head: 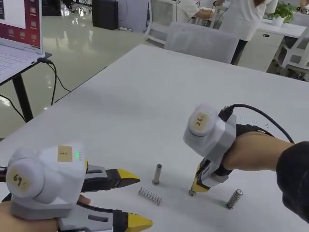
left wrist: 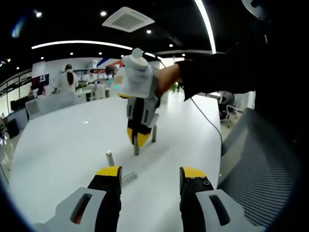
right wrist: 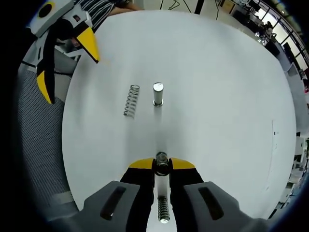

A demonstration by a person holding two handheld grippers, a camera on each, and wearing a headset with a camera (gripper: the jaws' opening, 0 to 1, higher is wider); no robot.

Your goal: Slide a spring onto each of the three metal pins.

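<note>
On the white table (head: 159, 96) stands a bare metal pin (head: 157, 174) (right wrist: 158, 93) (left wrist: 110, 157). A loose spring (head: 149, 195) (right wrist: 131, 100) (left wrist: 128, 179) lies beside it. My right gripper (head: 195, 188) (right wrist: 161, 164) points down, shut on a spring (right wrist: 161, 162) at a second pin (head: 192, 192) (left wrist: 136, 145). To its right, a third pin (head: 234, 198) (left wrist: 154, 133) wears a spring. My left gripper (head: 136, 199) (left wrist: 150, 174) hovers open near the front edge with nothing between its yellow-tipped jaws, which point at the loose spring.
A laptop (head: 19, 29) on a stand with a hanging cable (head: 55, 82) sits off the table's left edge. Grey chairs (head: 198, 41) and people stand beyond the far edge. The right gripper's black cable (head: 260, 116) arcs over the hand.
</note>
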